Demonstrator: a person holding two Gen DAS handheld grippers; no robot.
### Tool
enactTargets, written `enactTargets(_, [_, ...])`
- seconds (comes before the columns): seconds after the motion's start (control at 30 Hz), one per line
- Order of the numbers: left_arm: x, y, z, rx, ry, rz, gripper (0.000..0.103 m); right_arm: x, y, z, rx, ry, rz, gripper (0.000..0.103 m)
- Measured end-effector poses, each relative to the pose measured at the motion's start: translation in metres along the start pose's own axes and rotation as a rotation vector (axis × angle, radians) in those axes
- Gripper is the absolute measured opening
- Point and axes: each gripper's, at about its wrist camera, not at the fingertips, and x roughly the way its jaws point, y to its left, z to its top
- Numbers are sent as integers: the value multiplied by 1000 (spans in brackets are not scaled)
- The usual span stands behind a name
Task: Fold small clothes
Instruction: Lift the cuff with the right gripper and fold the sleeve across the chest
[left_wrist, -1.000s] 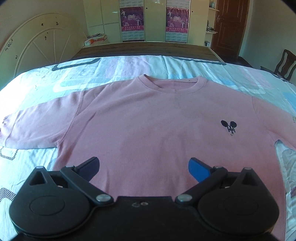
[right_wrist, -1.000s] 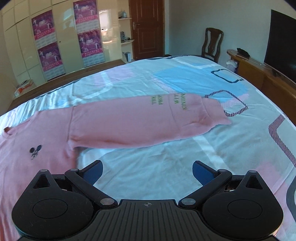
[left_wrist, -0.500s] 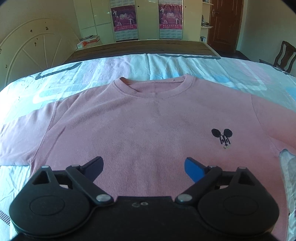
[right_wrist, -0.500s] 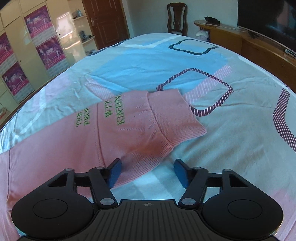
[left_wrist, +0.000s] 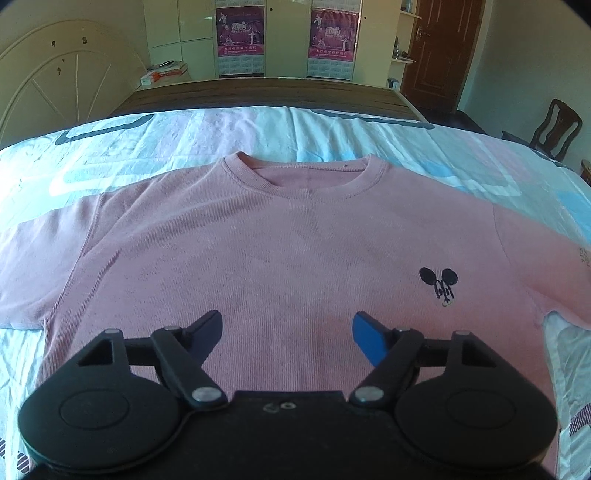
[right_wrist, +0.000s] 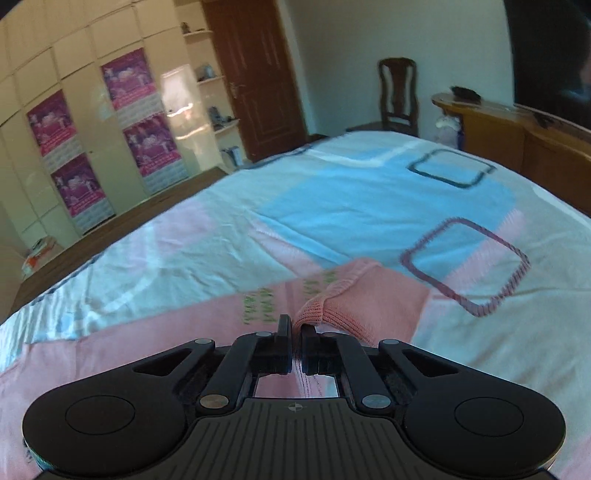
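A pink long-sleeved shirt (left_wrist: 288, 243) lies flat, front up, on the bed, collar away from me, with a small black mouse logo (left_wrist: 439, 282) on its chest. My left gripper (left_wrist: 287, 330) is open and empty, hovering over the shirt's lower middle. In the right wrist view the shirt's sleeve (right_wrist: 362, 299) with green lettering stretches across the bed. My right gripper (right_wrist: 296, 332) is shut on the sleeve's ribbed cuff edge, which is bunched up between the fingers.
The bed sheet (right_wrist: 369, 199) has blue, pink and white patches. A wooden footboard (left_wrist: 273, 92), wardrobes with posters (left_wrist: 240, 33) and a door (left_wrist: 439, 51) stand beyond. A chair (right_wrist: 398, 96) and a wooden cabinet (right_wrist: 517, 133) are at the right.
My right gripper moved in on the sleeve cuff and shut on it, lifting its edge. My left gripper drifted slightly over the shirt and stayed open.
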Motion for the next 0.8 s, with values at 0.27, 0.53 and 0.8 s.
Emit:
enactTargets(0.27, [-12,41,6,-36,-37,16,76,-9,186,-28,-237,19,351,4])
enactTargets(0.53, [-5,81,6,-61,-24,-33,78,7,316,-130,-402,260,544,10])
enactTargets(0.8, [13,47,7,3,16,-228,85,-21,296,-150,-453,212,506,67])
